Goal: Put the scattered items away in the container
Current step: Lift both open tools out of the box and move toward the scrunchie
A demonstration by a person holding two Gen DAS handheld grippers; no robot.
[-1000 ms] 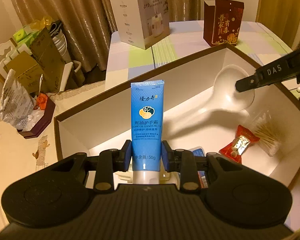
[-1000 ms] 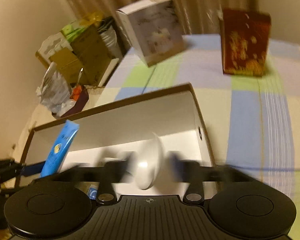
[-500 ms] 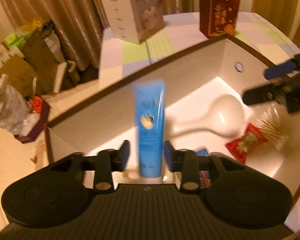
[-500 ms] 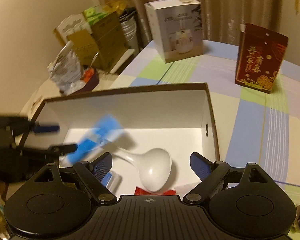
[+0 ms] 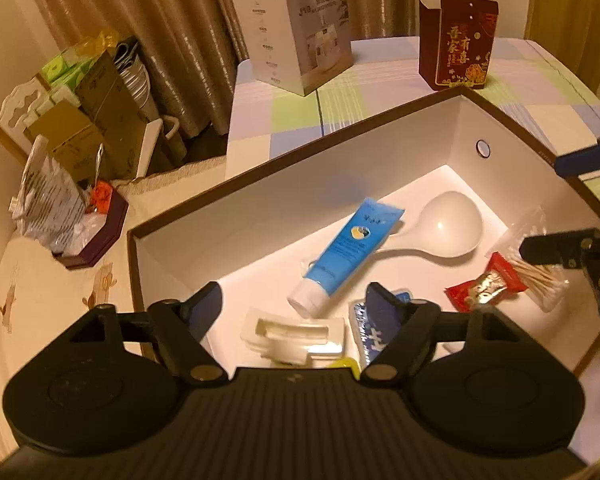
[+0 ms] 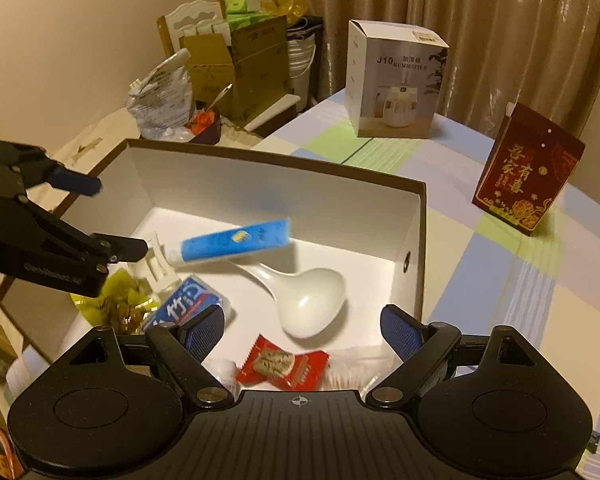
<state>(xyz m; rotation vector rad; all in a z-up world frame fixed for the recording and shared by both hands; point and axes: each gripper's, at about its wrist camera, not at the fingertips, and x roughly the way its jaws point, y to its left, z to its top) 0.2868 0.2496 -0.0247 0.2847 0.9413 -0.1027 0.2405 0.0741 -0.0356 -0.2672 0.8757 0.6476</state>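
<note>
Left gripper [image 5: 294, 304] fingers opening, empty, above box [image 5: 380, 120] rim; blue tube [image 5: 350, 248] inside; right gripper [image 6: 302, 326] fingers spread, empty

A lived-in home room is shown: a table [image 6: 500, 280] is covered with a pastel checked cloth, heavy brown curtains [image 6: 500, 20] are hung behind the table, and cardboard boxes [image 6: 236, 64] are piled beside it.

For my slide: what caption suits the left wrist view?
Left gripper opening, blue hand cream tube lying across white ladle in box.
</note>
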